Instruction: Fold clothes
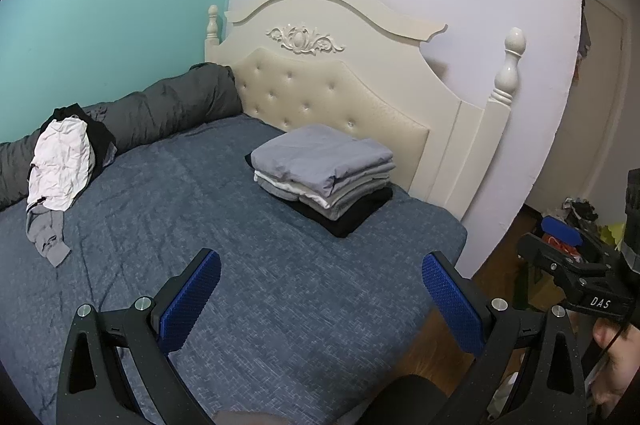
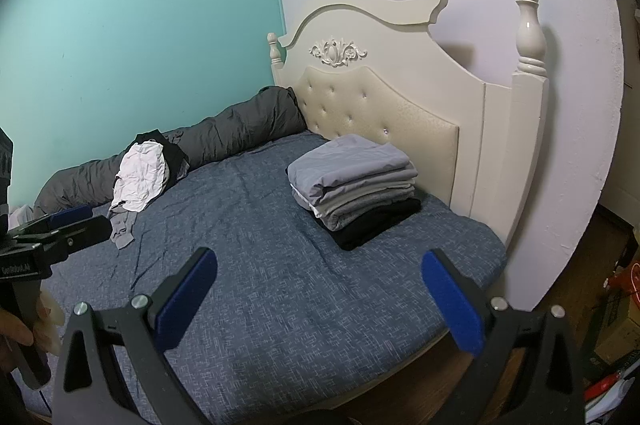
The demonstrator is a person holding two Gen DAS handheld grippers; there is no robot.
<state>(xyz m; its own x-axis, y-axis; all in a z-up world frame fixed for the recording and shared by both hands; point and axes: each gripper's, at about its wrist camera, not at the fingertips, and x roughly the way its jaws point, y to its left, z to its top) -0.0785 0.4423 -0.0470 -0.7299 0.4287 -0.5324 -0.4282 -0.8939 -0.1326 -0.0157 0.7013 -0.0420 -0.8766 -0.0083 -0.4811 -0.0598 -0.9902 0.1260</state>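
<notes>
Above the bed (image 1: 280, 289), both released tools (image 1: 321, 299) (image 2: 320, 299) hover, right one (image 1: 576, 277) marked "DAS".

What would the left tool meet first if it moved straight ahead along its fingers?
Probably the blue woven bedspread. The open left tool points down at bare fabric, short of the folded stack of clothes; depth is uncertain.

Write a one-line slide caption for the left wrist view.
Open left tongs hover over the blue bed; folded stack by the headboard, unfolded clothes opposite.
</notes>
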